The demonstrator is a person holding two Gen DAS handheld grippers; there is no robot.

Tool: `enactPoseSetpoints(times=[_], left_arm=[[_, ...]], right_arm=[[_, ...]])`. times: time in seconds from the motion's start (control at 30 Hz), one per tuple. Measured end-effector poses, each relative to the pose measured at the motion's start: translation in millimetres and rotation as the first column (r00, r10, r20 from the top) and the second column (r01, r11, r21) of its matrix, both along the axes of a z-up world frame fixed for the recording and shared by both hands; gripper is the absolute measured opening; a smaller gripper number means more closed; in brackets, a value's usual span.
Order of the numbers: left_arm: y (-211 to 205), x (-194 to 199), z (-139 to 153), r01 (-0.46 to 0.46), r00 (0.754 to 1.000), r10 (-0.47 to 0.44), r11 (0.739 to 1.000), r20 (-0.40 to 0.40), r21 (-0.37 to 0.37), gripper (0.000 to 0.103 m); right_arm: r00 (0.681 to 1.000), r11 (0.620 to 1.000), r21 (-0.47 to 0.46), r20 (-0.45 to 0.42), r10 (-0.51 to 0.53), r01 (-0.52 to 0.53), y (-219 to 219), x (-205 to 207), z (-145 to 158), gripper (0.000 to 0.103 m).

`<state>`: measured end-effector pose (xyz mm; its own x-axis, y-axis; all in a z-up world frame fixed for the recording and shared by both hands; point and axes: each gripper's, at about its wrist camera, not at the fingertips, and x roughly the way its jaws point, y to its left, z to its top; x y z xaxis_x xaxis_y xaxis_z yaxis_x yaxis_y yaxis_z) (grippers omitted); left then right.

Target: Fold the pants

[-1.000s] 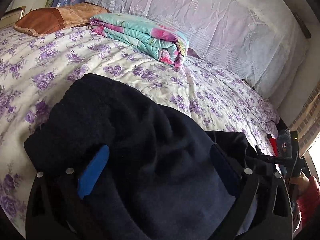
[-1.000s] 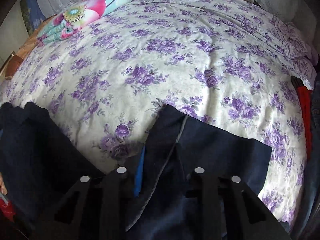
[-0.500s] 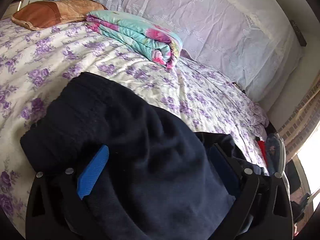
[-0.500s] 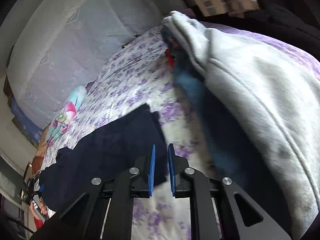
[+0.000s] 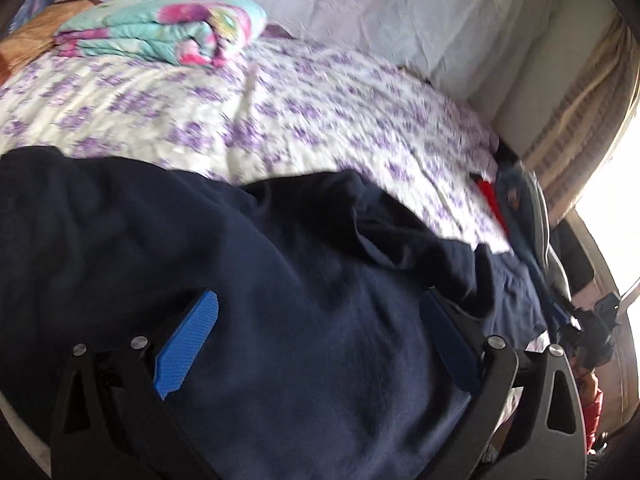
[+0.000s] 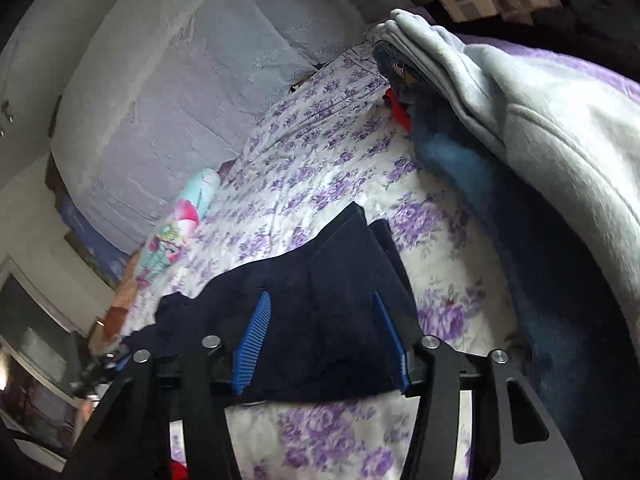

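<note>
Dark navy pants [image 5: 304,312] lie folded in a long band on the purple-flowered bedspread [image 5: 280,120]. My left gripper [image 5: 320,320] is open, its blue pads wide apart over the pants' thick end. In the right wrist view the pants [image 6: 320,304] stretch to the left. My right gripper [image 6: 324,332] is open, its blue pads [image 6: 256,332] spread over the leg end and empty.
A folded teal and pink blanket [image 5: 160,32] lies by the pale headboard cushion [image 5: 400,12]. A pile of grey, blue and red clothes [image 6: 520,160] fills the bed's right side, close to my right gripper. A curtain and a bright window [image 5: 592,140] are at the right.
My right gripper let go of the pants' leg end, swung round and opened wide over it. My left gripper stayed open and turned right over the pants.
</note>
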<state>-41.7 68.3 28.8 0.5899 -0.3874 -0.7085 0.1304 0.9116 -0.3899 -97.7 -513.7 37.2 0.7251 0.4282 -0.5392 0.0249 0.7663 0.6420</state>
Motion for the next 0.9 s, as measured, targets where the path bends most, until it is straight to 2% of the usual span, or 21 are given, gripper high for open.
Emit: enactPoseSetpoints(times=[0.1, 0.27, 0.33, 0.43, 0.5, 0.57, 0.6, 0.77, 0.8, 0.83, 0.87, 0.9], left_arm=[[-14.5, 9.6, -9.9, 0.028, 0.999, -0.028, 1.0, -0.029, -0.01, 0.098], [-29.9, 15.4, -11.0, 0.04, 0.998, -0.04, 0.999, -0.039, -0.01, 0.098], [-30.4, 15.8, -10.1, 0.041, 0.998, -0.041, 0.999, -0.042, -0.017, 0.098], [-27.4, 19.0, -11.3, 0.028, 0.998, -0.03, 0.999, -0.051, -0.024, 0.098], [-25.3, 19.9, -12.1, 0.019, 0.998, -0.021, 0.999, -0.052, -0.037, 0.098], [-24.6, 20.4, -12.9, 0.019, 0.999, -0.021, 0.999, -0.047, -0.037, 0.098], [-25.5, 21.1, -13.7, 0.017, 0.999, -0.018, 0.999, -0.045, -0.029, 0.098], [-32.2, 23.0, -15.0, 0.013, 0.999, -0.013, 1.0, -0.037, 0.009, 0.098], [-31.7, 23.5, -15.0, 0.013, 0.999, -0.012, 1.0, -0.038, 0.007, 0.098], [-30.0, 24.3, -15.0, 0.01, 0.999, -0.01, 1.0, -0.04, -0.002, 0.098], [-30.3, 24.3, -14.4, 0.007, 0.999, -0.008, 1.0, -0.043, -0.011, 0.098], [-28.4, 25.7, -13.2, 0.004, 0.999, -0.005, 1.0, -0.049, -0.026, 0.098]], right_arm=[[0.998, 0.996, 0.082, -0.044, 0.037, -0.034, 3.4, -7.6, -6.5, 0.05], [0.986, 0.984, 0.179, -0.168, 0.015, 0.015, 5.0, 18.5, -45.5, 0.051], [0.984, 0.966, 0.252, -0.179, -0.008, 0.054, -0.8, 27.4, -58.1, 0.051], [0.983, 0.951, 0.302, -0.185, -0.011, 0.067, -5.2, 25.0, -58.0, 0.051], [0.982, 0.953, 0.297, -0.19, -0.007, 0.065, -4.2, 13.5, -52.7, 0.054], [0.983, 0.969, 0.242, -0.182, -0.008, 0.053, -1.3, 2.0, -42.7, 0.061], [0.982, 0.977, 0.208, -0.189, -0.016, 0.056, -0.4, 1.6, -40.2, 0.061], [0.969, 0.993, 0.11, -0.245, -0.003, 0.031, 2.6, 32.9, -46.0, 0.062], [0.973, 0.994, 0.108, -0.232, -0.002, 0.028, 2.5, 38.0, -46.1, 0.058], [0.978, 0.995, 0.101, -0.207, -0.002, 0.024, 3.3, 41.4, -44.2, 0.047], [0.984, 0.996, 0.091, -0.18, -0.003, 0.02, 3.9, 41.9, -41.7, 0.03], [0.989, 0.995, 0.096, -0.151, 0.004, 0.01, 5.0, 39.3, -38.8, 0.029]])
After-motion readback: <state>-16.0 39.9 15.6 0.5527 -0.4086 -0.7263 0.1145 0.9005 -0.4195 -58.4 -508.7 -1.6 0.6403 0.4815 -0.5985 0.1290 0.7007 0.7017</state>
